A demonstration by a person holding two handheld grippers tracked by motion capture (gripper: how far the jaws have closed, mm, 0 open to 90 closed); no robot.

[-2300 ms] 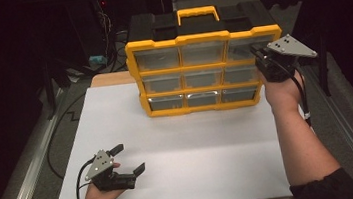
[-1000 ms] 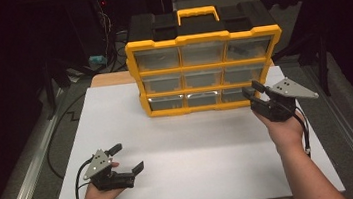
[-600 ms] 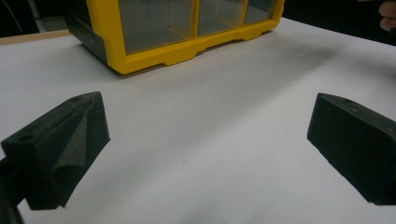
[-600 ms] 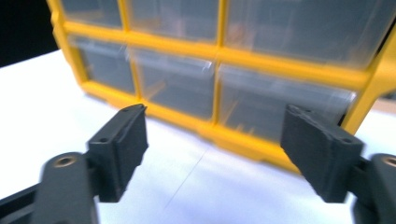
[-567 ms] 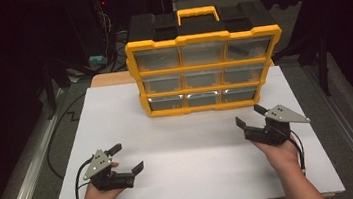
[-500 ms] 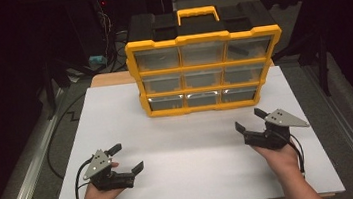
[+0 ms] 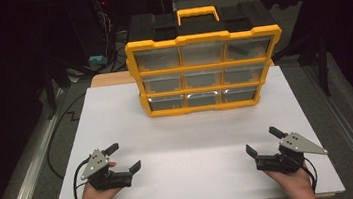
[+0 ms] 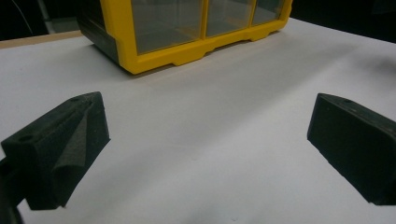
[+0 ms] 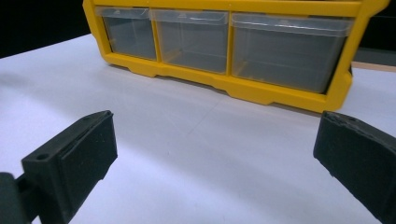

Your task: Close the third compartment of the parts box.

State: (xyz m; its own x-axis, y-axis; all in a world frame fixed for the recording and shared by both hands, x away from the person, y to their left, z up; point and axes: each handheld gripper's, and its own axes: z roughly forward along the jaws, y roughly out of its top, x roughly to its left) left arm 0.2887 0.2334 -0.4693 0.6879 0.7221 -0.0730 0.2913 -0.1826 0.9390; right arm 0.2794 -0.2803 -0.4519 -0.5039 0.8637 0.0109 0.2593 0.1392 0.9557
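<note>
Organizer (image 7: 205, 71): yellow frame, black top, yellow handle, stands at far middle of white board (image 7: 193, 178). Nine clear drawers, three rows of three; no contents discernible through fronts. All drawers pushed in.

Left gripper (image 7: 124, 157): near organizer's left, well short of it, resting low over board, jaws spread wide, nothing between.

Right gripper (image 7: 264, 141): near organizer's right, well short of it, jaws just opened fully, nothing between.

Board between grippers and organizer bare; path unobstructed. Cables (image 7: 105, 22) behind organizer. Rail (image 7: 26, 167) left of board.
</note>
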